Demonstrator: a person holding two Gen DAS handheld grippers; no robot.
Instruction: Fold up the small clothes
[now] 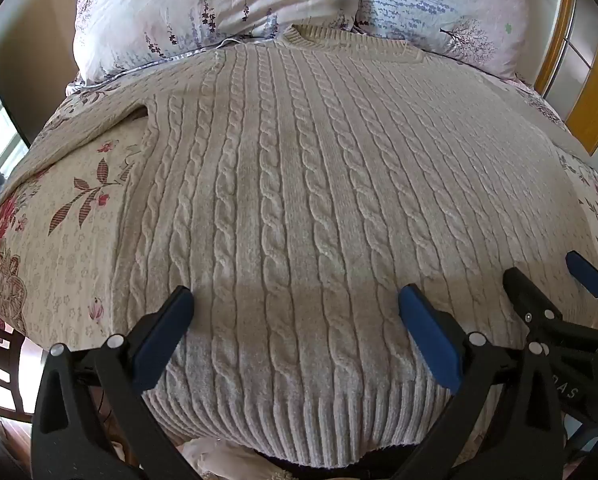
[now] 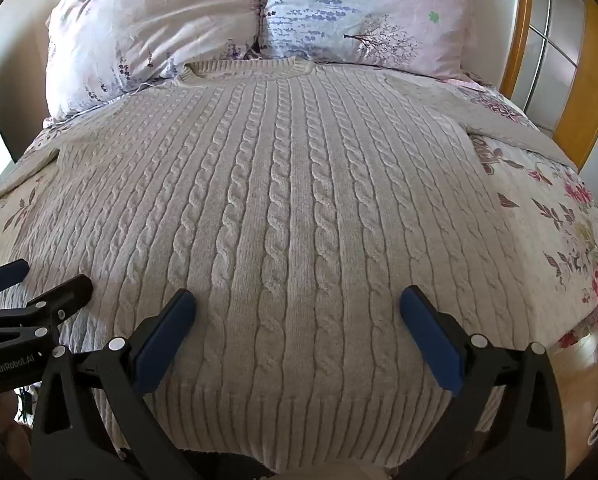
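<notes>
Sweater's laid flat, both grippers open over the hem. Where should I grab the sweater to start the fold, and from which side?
Take the sweater by its ribbed hem, coming in from the near edge of the bed. It lies flat, hem nearest, and the left gripper and right gripper hang open above it. Pinching near each hem corner would probably lift it evenly.

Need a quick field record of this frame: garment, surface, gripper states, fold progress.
garment: cream cable-knit sweater, spread flat, front up, collar toward the pillows
surface: floral bedspread
sleeves: spread outward, unfolded
left gripper: open, over the hem, holding nothing
right gripper: open, over the hem, holding nothing
fold progress: none visible yet
</notes>
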